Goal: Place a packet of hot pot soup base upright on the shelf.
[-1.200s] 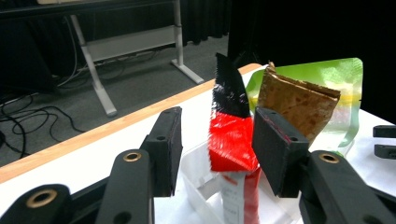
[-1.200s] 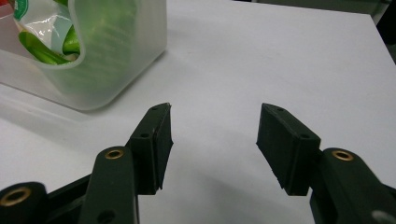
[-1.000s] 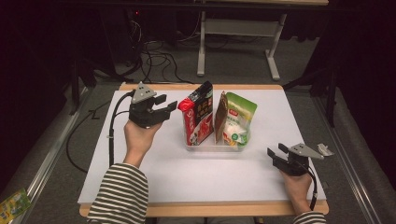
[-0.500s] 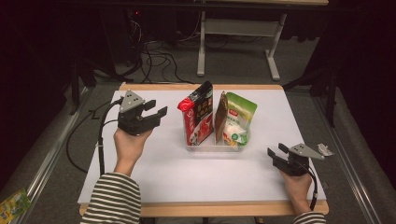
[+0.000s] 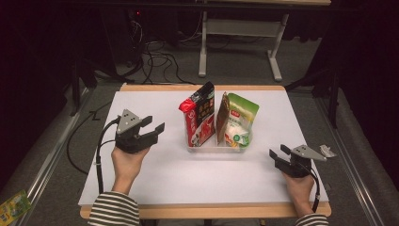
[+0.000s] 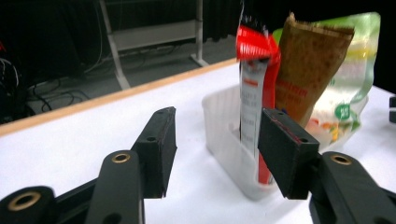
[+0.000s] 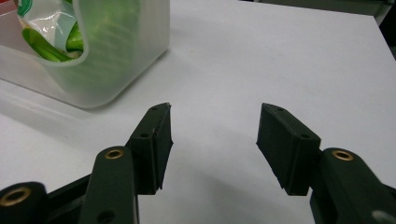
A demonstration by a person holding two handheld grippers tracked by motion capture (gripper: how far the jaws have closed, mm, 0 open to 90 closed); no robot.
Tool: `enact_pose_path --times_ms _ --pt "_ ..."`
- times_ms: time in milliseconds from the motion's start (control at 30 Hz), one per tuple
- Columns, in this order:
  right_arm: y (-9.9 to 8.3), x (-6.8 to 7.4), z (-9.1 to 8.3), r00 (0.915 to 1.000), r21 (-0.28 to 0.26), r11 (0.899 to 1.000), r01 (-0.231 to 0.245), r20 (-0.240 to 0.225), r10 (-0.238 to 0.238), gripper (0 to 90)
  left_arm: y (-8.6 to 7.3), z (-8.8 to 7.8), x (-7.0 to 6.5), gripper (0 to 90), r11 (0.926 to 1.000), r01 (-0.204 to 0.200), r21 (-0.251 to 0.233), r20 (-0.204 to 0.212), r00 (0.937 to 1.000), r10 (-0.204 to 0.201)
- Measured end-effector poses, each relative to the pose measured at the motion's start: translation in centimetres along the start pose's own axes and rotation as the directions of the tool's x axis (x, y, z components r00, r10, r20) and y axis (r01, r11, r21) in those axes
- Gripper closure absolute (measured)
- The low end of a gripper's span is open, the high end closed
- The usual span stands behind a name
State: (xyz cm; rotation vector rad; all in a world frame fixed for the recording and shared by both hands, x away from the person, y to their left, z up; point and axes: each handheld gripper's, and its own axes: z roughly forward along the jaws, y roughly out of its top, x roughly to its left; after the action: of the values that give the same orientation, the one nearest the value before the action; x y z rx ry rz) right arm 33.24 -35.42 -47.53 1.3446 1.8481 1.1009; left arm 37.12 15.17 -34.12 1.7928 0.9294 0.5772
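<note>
Left gripper (image 5: 157, 126), jaws just opening wide and empty, I am keeping level with the 3 pouches (image 5: 217, 121) standing in the clear tub (image 5: 207, 148) at frame centre, avoiding clipping them.

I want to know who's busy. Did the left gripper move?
Yes. The left gripper, jaws open and empty, slid away from the clear tub, toward the person.

Both black grippers, the left gripper (image 5: 157, 126) and the right gripper (image 5: 276, 153), carry a grey three-cornered plate on top, brass-ringed pivots, blocky black pads (image 6: 161, 140) and a trailing black cable, below which black-and-white striped sleeves (image 5: 113, 212) show.
</note>
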Motion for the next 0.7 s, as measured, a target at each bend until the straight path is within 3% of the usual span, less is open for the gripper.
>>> enact_pose_path --times_ms 300,533,700 --pt "0.0 0.0 0.0 1.0 0.001 1.0 0.002 -0.001 -0.002 45.6 -3.1 -0.2 -0.1 46.1 0.9989 0.041 0.023 -0.007 0.9991 -0.041" --pt "0.0 0.0 0.0 1.0 0.001 1.0 -0.004 -0.001 0.004 45.6 -5.8 0.5 0.0 45.4 0.9949 0.086 0.053 -0.004 0.9963 -0.086" --pt "0.0 0.0 0.0 1.0 0.002 1.0 -0.001 -0.001 0.001 45.6 -7.5 1.6 -0.3 45.1 0.992 0.093 0.086 -0.018 0.9957 -0.091"
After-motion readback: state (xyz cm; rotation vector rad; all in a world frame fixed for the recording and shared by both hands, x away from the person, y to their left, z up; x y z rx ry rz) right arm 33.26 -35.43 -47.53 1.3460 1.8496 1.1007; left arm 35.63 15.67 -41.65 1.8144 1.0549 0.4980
